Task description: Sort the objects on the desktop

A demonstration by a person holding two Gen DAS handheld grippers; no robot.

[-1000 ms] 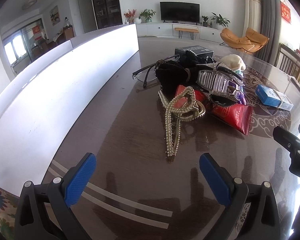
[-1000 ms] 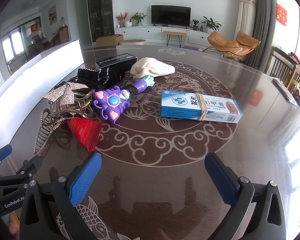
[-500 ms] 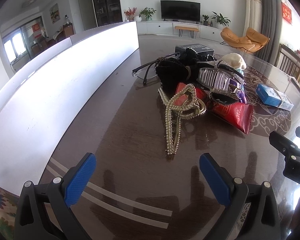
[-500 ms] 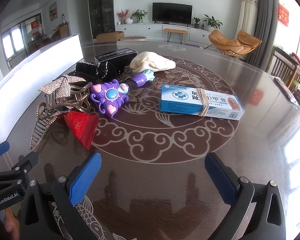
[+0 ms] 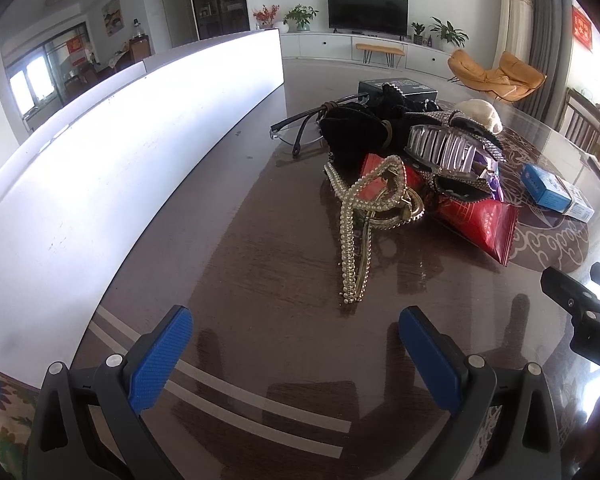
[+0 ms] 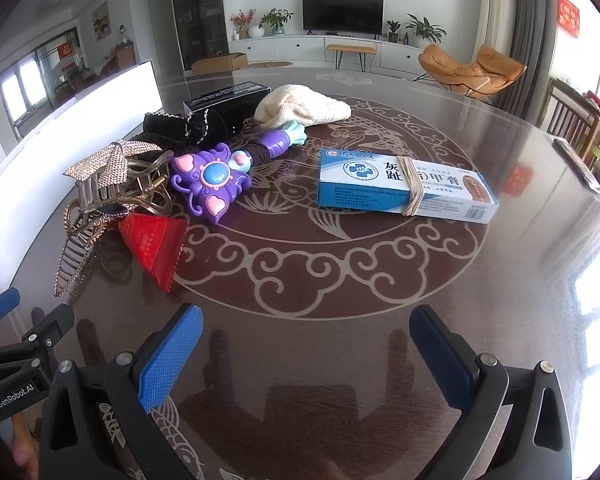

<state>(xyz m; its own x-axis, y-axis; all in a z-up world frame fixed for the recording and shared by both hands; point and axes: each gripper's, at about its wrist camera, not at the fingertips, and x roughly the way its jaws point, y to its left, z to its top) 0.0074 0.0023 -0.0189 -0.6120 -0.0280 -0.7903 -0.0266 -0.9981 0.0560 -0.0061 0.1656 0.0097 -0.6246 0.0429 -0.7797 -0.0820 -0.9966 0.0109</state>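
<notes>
Two claws sit low over your table, both wide open and holding nothing. Your left claw points at the pearl clip, which lies a little way in front of it. Next comes the red packet, then the purple toy. Your right claw faces the blue box, which lies flat and well apart from its blue pads.

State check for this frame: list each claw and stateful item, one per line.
Left claw: open, empty.
Right claw: open, empty.
Ointment box: closed, rubber-banded, lying flat.
Red packet: lying flat, partly under hair clips.
Pearl hair clip: lying on table.
Eyeglasses: arms folded.
</notes>
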